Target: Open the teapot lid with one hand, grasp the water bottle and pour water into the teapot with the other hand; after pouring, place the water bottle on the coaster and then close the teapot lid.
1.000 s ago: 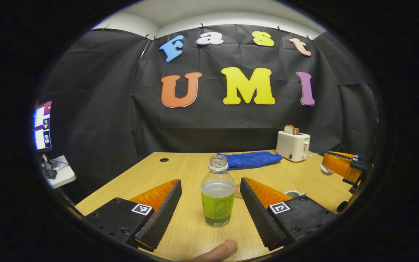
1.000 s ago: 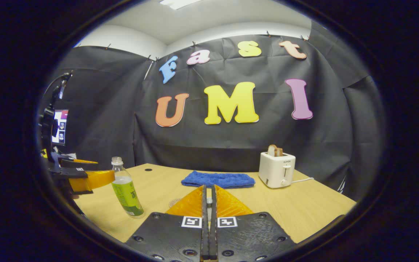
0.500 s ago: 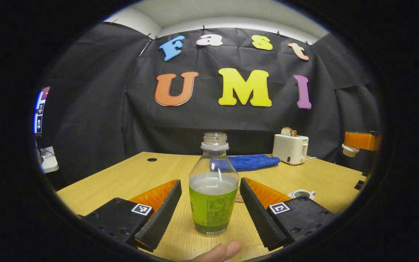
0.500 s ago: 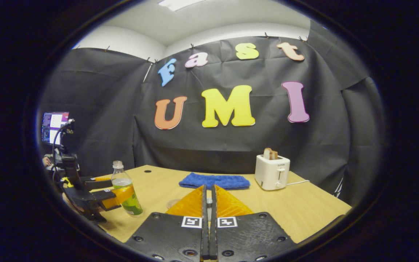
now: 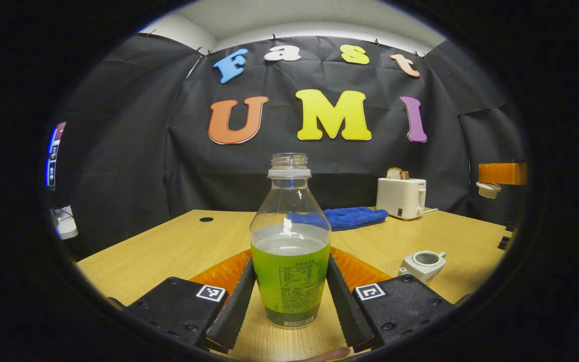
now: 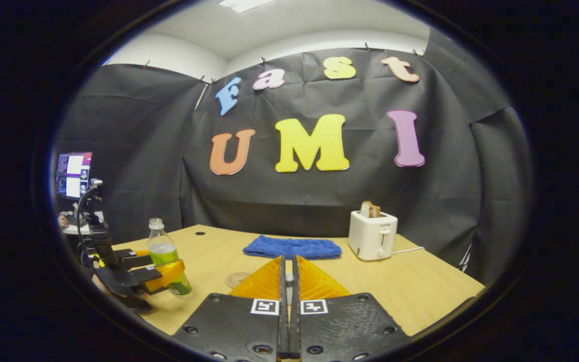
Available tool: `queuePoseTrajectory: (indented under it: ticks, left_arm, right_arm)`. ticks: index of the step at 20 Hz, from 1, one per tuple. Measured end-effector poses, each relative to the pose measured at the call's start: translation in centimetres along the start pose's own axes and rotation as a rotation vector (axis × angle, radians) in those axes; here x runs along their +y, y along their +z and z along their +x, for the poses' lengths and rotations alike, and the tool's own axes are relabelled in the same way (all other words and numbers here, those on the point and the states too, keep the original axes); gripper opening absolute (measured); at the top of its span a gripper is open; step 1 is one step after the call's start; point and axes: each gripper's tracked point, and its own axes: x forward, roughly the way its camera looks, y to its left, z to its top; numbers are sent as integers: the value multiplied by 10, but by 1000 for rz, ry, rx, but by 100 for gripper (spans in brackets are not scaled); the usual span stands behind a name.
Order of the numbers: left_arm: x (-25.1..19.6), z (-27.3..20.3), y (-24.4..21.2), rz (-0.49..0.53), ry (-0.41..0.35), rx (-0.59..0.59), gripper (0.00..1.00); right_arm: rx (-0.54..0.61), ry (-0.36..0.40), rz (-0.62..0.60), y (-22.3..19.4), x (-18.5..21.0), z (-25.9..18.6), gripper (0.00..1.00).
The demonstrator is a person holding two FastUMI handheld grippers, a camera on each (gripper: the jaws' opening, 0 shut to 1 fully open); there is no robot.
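Note:
A clear, uncapped water bottle (image 5: 289,251) with a green label stands upright on the wooden table (image 5: 169,251). My left gripper (image 5: 290,261) is shut on its lower body, one finger pressing each side. The right gripper view has the same bottle (image 6: 163,254) and left gripper (image 6: 161,274) at far left. The white teapot (image 5: 422,264) sits lidless to the right. My right gripper (image 6: 288,261) is shut, with a small white piece just visible between its tips. In the left gripper view it (image 5: 503,173) holds the teapot lid (image 5: 488,188) in the air. A round coaster (image 6: 237,279) lies on the table.
A white toaster (image 5: 401,197) holding bread stands at the back right, with a blue cloth (image 5: 352,217) folded beside it. A cable hole (image 5: 206,219) is in the table's far left. A monitor (image 6: 73,175) glows off the table to the left.
My left gripper moved forward around the bottle, and its fingers closed from wide apart onto the bottle's sides. The right gripper stayed shut, lifted with the lid.

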Motion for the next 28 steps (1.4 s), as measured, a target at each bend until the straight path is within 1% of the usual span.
queuePoseTrajectory:
  ticks: [1, 3, 6, 8, 10, 11, 16, 19, 21, 22, 23, 24, 26, 28]
  left_arm:
    - [1, 0, -1, 9, 5, 11, 78]
    - [13, -6, 5, 55, 63, 24, 78]
    - [23, -17, 18, 179, 129, 53, 77]
    - [26, -27, 25, 255, 174, 69, 77]
    - [22, -33, 29, 344, 190, 77, 76]
    - [19, -36, 29, 401, 198, 99, 75]
    - [1, -33, 22, 677, 199, 158, 75]
    - [-2, -28, 16, 776, 213, 187, 75]
    - [-9, -24, 17, 858, 208, 198, 75]
    - [-13, -22, 16, 912, 206, 205, 75]
    - [-16, -18, 16, 980, 197, 214, 72]
    - [-17, -12, 18, 1052, 194, 217, 75]
    - [-18, -4, 20, 1184, 187, 228, 75]
    - [-23, 8, 23, 1276, 156, 230, 75]
  right_arm:
    - [-1, -1, -2, 0, 0, 0, 1]
    - [-3, -10, -7, 0, -4, 0, 1]
    - [3, -13, -5, 0, -7, 0, 1]
    - [2, -31, -17, 2, -15, 0, 1]
    - [0, -52, -22, 2, -24, 1, 1]
    - [0, -58, -22, 1, -28, 3, 1]
    - [52, -93, 3, -12, -53, 10, 1]
    - [45, -134, -30, -11, -71, 11, 1]
    - [57, -142, -37, -15, -78, 12, 1]
    - [61, -146, -29, -16, -82, 13, 1]
    - [62, -151, -24, -15, -85, 12, 1]
    - [62, -156, -20, -15, -89, 12, 1]
    - [62, -177, -19, -15, -99, 12, 1]
    - [69, -200, -18, -17, -107, 13, 1]
